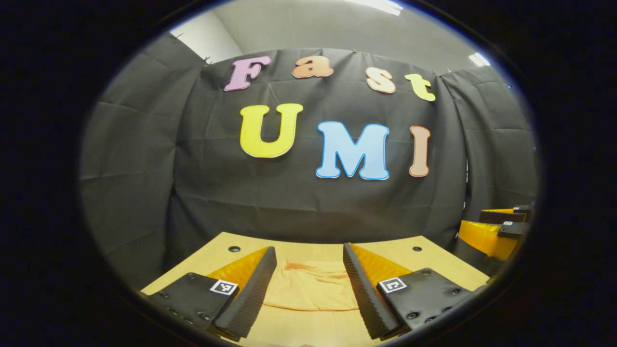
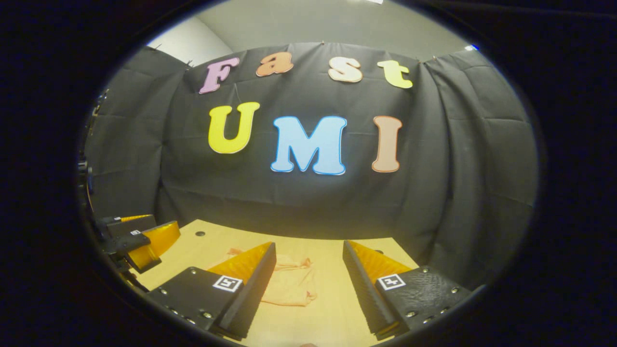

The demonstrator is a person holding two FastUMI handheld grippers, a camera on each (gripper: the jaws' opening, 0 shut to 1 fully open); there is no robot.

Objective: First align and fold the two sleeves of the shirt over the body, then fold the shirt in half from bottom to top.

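Observation:
A pale orange shirt [image 1: 311, 286] lies folded into a small flat bundle on the wooden table [image 1: 434, 260]. In the left gripper view my left gripper [image 1: 310, 262] hovers open above it, the shirt showing between its two fingers. In the right gripper view the same shirt [image 2: 289, 284] lies a little left of centre, partly behind the left finger of my right gripper [image 2: 309, 258], which is open and holds nothing. Each view also catches the other gripper at its edge: the right gripper [image 1: 501, 229] at far right, the left gripper [image 2: 140, 236] at far left.
The black cloth wall [image 1: 308, 202] hangs just behind the table's far edge. Small dark holes [image 1: 234, 249] mark the tabletop near its far corners. Bare wood surrounds the shirt on all sides.

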